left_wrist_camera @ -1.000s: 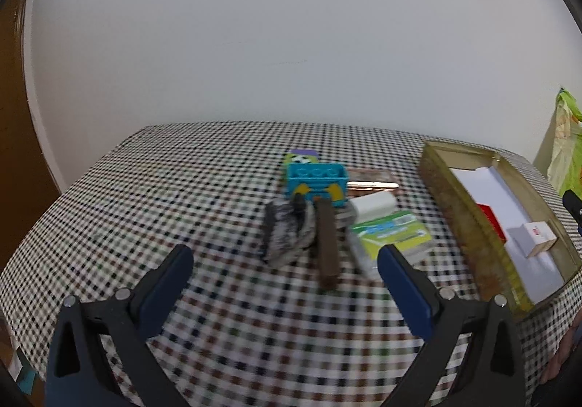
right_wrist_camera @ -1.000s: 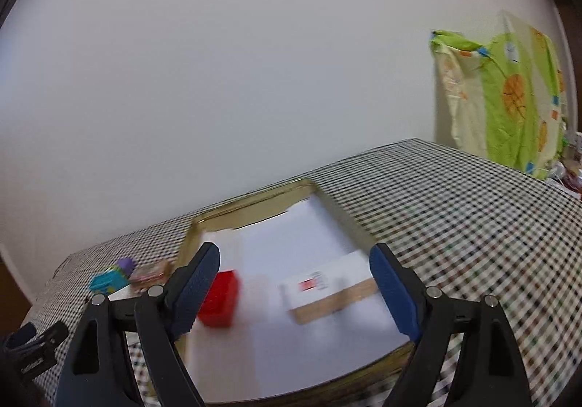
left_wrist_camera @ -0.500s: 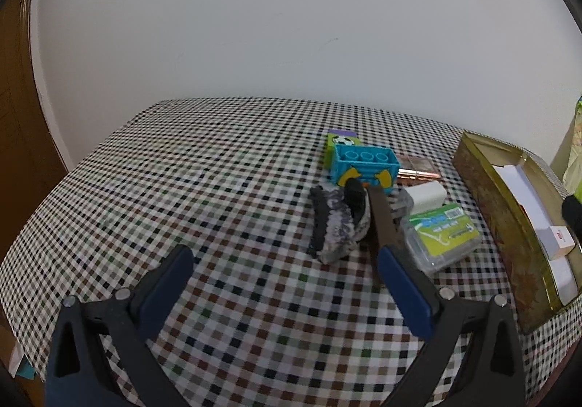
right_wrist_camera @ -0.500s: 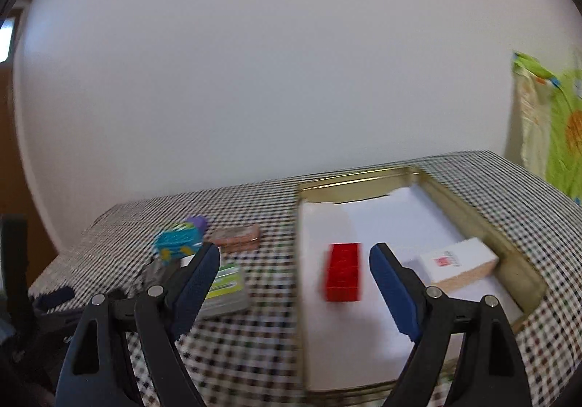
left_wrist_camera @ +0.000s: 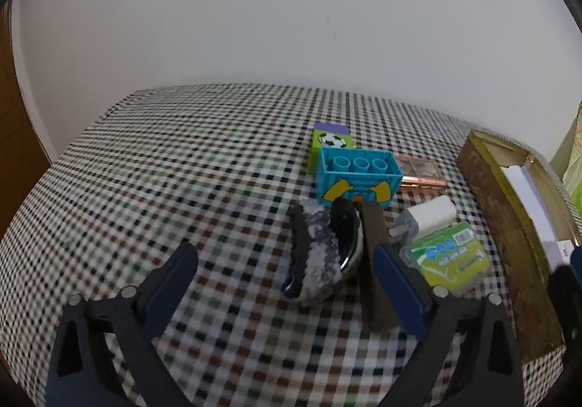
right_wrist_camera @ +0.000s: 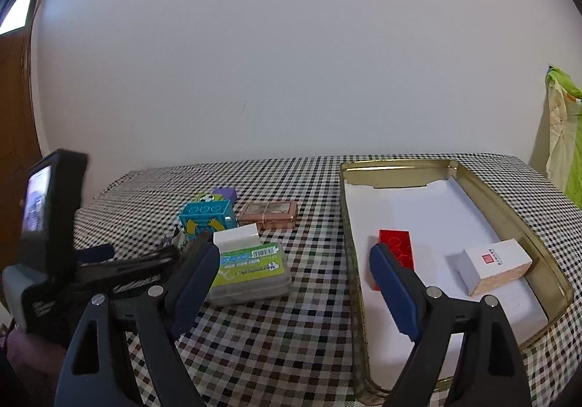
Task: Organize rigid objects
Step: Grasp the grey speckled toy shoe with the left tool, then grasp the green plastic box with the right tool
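Both grippers hang over a table under a black-and-white checked cloth (left_wrist_camera: 182, 188).

Left gripper (left_wrist_camera: 285, 270): jaws wide, having just been closing a little; the pads press on nothing. Between and just beyond the blue pads lies a grey mottled rock-like lump (left_wrist_camera: 320, 254), with a black curved clip (left_wrist_camera: 296, 254) against its left side and a shiny dark rounded piece (left_wrist_camera: 345, 228) against its right. A long dark brown block (left_wrist_camera: 374, 261) lies just right of these, partly behind the right pad.

Behind that cluster: a turquoise plastic building brick with yellow arrows (left_wrist_camera: 358, 179). A green-and-purple cube with a football print (left_wrist_camera: 331, 141) stands behind it, and a flat rose-gold case (left_wrist_camera: 422, 176) lies to its right. A white plug adapter (left_wrist_camera: 429, 216) sits near a clear plastic box with a green label (left_wrist_camera: 449, 258).

Right gripper (right_wrist_camera: 294, 272): jaws wide, nothing held. It hangs over the gap between the green-label box and a gold metal tin tray lined with white paper (right_wrist_camera: 502, 203). In the tray lie a red plastic building brick (right_wrist_camera: 398, 248) and, apart from it, a white small carton with a red mark (right_wrist_camera: 496, 261). The left gripper's body shows at the left edge of the right wrist view.
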Tool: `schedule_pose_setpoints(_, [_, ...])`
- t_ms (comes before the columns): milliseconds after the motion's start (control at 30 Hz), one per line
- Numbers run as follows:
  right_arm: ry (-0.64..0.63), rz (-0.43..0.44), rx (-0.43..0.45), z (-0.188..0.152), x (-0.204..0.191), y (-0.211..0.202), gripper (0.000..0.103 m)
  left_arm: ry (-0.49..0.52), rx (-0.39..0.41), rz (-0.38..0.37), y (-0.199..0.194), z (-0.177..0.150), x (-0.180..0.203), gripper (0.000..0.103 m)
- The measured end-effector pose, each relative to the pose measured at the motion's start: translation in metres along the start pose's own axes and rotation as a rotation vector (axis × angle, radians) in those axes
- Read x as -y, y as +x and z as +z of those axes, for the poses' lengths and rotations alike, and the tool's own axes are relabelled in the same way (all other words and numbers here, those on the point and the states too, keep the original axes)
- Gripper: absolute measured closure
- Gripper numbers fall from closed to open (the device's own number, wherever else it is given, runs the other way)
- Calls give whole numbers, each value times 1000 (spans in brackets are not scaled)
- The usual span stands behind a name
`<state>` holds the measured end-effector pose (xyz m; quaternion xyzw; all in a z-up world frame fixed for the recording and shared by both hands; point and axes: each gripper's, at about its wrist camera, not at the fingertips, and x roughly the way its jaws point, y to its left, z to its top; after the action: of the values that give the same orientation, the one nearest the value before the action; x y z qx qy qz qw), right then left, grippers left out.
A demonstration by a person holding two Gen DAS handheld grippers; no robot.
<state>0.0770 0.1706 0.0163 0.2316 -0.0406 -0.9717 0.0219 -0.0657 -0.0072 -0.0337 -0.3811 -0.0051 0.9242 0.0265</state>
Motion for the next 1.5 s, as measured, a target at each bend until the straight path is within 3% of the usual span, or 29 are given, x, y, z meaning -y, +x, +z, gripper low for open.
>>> schedule_pose_setpoints(167, [-15,21,-24,1,-3,3,17,-24,-28,-5,11,7,-3,13])
schedule_pose_setpoints(333, [-25,43,-53,1,-8,10,17,-83,-107,-67,29,7,-19,30])
schedule_pose_setpoints(500, [-28,56,-86,1,-12,17,17,-67,-98,-64,27,8,-23,53])
schedule_pose_setpoints(700, [-55,81,-126,0,-21,27,17,-86,-92,-102,28,9,-29,54])
schedule_pose_setpoints(900, [-97,88,-170,2,-33,45,17,-149,-52,-59,20,7,-36,54])
schedule_pose_setpoints(1033, [-124,90,-252,1,-36,65,17,-195,-17,-17,8,1,-42,54])
schedule_pose_setpoints(1233, [-181,31,-296,3,-42,81,17,-168,19,9,0,-1,-36,54])
schedule_pose_setpoints(1500, [-181,63,-388,2,-48,102,17,-164,29,22,-5,-5,-41,54])
